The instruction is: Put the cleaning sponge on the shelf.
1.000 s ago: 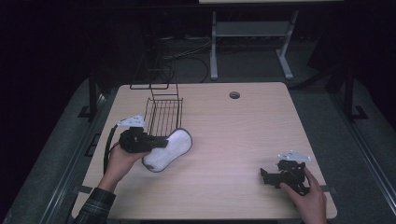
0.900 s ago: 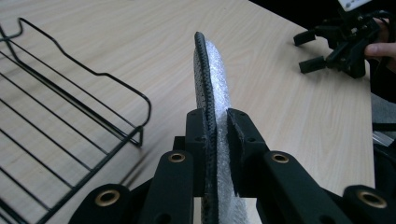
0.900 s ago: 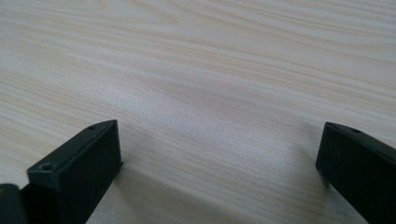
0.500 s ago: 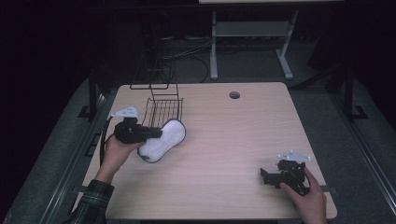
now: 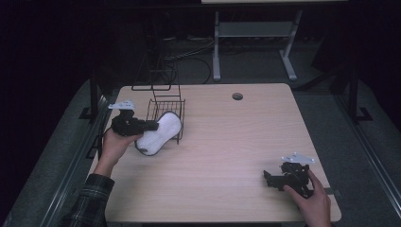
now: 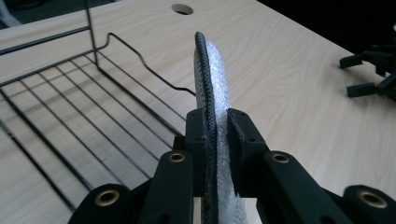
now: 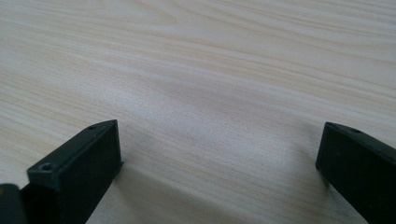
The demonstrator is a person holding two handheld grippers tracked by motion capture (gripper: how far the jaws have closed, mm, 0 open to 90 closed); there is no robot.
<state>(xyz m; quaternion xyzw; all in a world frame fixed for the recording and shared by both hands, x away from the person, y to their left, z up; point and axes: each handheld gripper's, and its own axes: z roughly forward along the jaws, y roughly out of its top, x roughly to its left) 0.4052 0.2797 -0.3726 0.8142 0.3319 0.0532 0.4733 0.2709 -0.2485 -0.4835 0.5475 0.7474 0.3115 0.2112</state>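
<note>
one white slipper [image 5: 160, 133], one wire basket [image 5: 166, 108], two grippers, perhaps touching

Light wooden table [image 5: 227, 156] with a round hole [image 5: 237, 96]

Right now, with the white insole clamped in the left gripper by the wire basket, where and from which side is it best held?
Probably as now: the left gripper pinches the white insole across its thin faces near one end, coming in from that end. It is flat and stands on edge, so the long free part can lead into the wire basket.
</note>
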